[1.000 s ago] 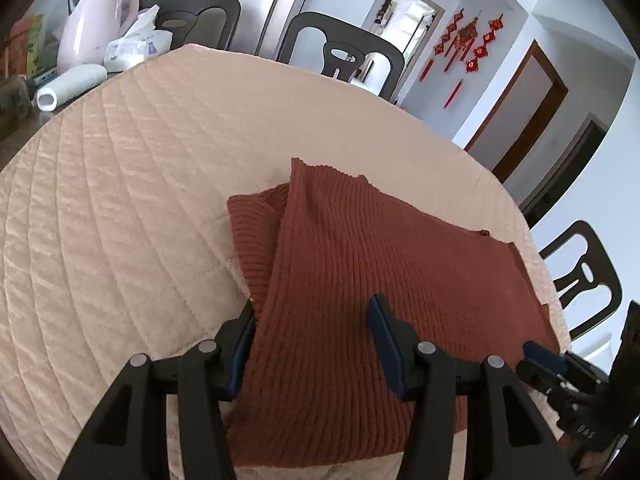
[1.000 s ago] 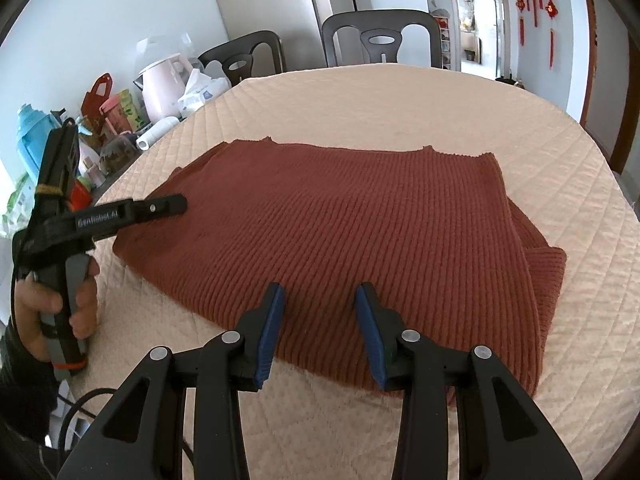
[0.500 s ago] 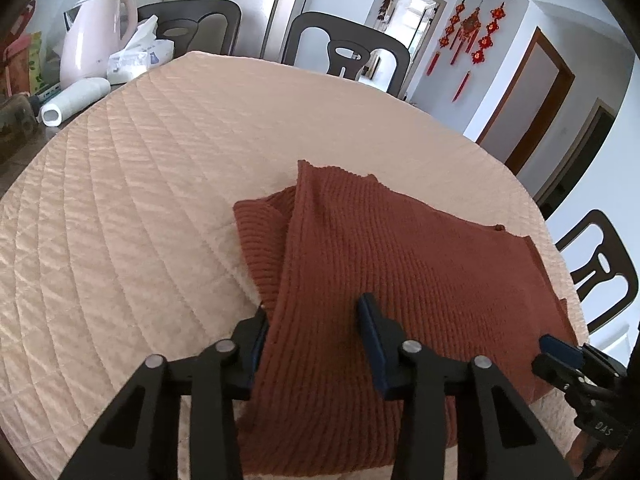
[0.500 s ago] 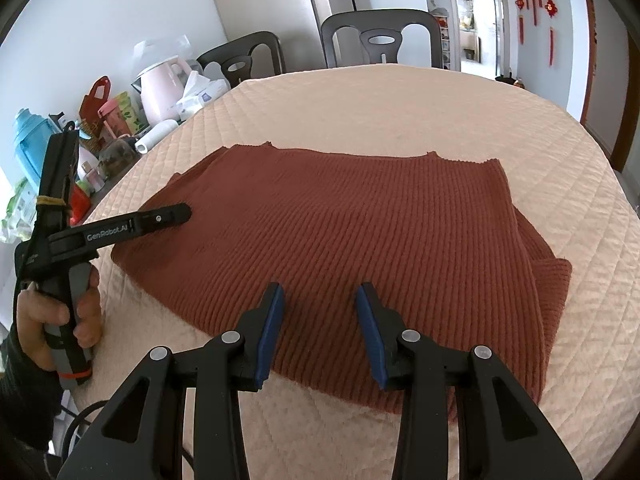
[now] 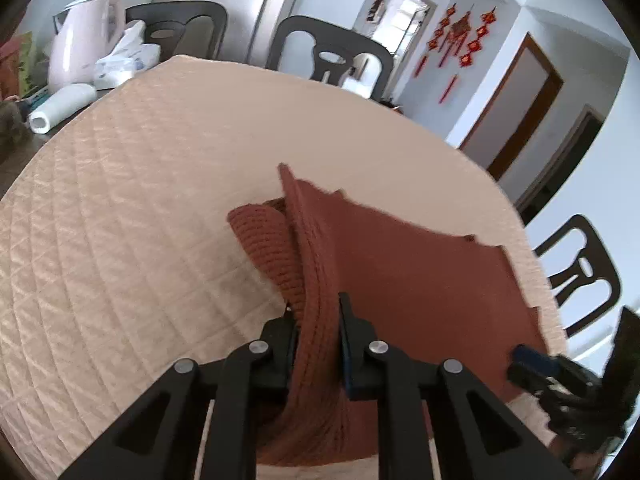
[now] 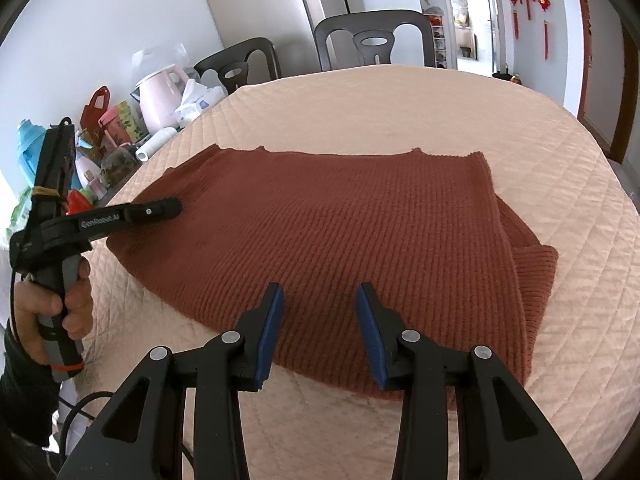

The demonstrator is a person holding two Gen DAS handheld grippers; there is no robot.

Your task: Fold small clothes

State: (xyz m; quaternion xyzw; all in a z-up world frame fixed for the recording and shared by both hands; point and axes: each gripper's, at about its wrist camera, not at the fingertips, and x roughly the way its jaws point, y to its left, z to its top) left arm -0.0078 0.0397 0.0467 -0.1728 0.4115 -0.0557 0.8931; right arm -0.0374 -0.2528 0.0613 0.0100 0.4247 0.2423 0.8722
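Lying on the quilted peach table cover (image 6: 400, 92), the rust-red knit sweater (image 6: 340, 232) is being seen folded, with a sleeve layer sticking out from under it at 3 o'clock in the right wrist view. In the left wrist view the sweater (image 5: 420, 280) is running from centre to 4 o'clock, and its left edge is being bunched into a raised ridge between the pads of the left gripper (image 5: 318, 344); the jaws are closing, narrow, with the pads already pressing on the knit. The right gripper (image 6: 320, 332) is being held over the near edge at 6 o'clock, its blue pads (image 6: 270, 328) standing moderately apart, with nothing being pinched between them. At 9 o'clock in the right wrist view the left gripper (image 6: 164, 210) is being gripped by a hand (image 6: 60, 304), its tip being laid on the sweater's left edge. A pink kettle (image 6: 160, 96) and a tissue pack (image 6: 200, 100) are being seen at 10 o'clock off the cover; dark chairs (image 6: 372, 40) are standing at 12 o'clock.
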